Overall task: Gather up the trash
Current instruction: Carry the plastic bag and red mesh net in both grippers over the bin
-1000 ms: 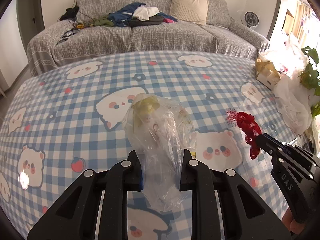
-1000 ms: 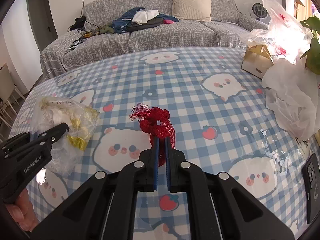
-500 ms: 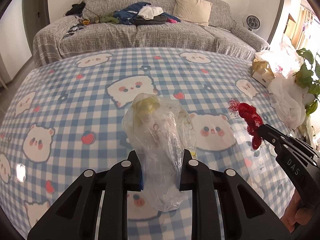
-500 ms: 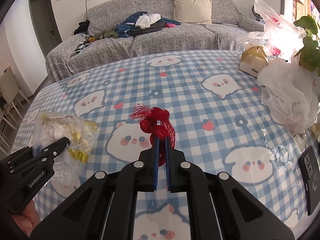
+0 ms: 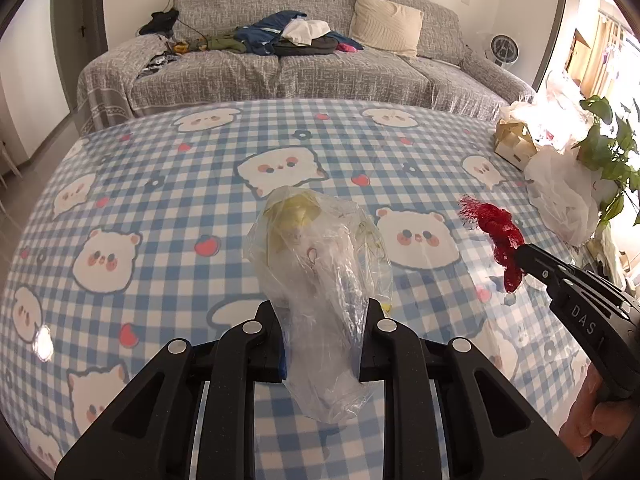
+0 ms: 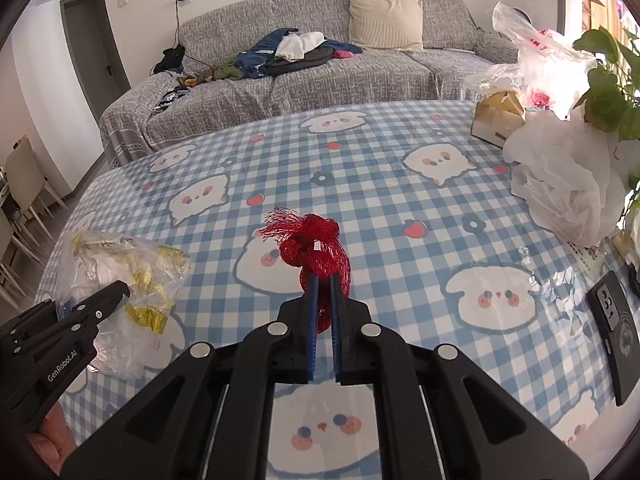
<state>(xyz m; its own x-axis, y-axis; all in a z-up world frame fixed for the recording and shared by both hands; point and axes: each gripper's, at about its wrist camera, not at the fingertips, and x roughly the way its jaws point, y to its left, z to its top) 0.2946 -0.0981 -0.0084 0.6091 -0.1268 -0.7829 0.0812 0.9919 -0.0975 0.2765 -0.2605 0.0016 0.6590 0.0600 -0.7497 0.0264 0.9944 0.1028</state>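
Clear crinkled plastic: one bag of yellow and white scraps (image 5: 316, 276), clamped at its neck between the pads of my left gripper (image 5: 323, 344) and hanging free above the blue-and-white checked tablecloth printed with bears and strawberries (image 5: 168, 216).

Red plastic mesh: one knotted net bag (image 6: 316, 248), pinched at its lower end in my right gripper (image 6: 323, 304), whose jaws were all but closed on it; it too was held clear of the cloth.

Handling, as I judged it: both pieces were in hand and being carried, so the work was to keep both grips firm and level until a bin or sack came into reach. No bin showed in either view. The clear bag was slack and slippery, held only by a bunched neck, so I reckoned a jerk could let it slide out. The mesh was light and could snag on the other tongs if the two drew together, so I thought it best to keep them apart.

Other lots on the table: white crumpled plastic bags (image 6: 568, 192), a small cream cardboard box (image 6: 496, 120), a dark phone lying flat (image 6: 616, 332), a green leafy plant (image 6: 608, 92).

Writing: "GenRobot.AI" on the side of the left gripper, seen from the right camera; "DAS" on the side of the right gripper, seen from the left. Print on the box was too small to read.
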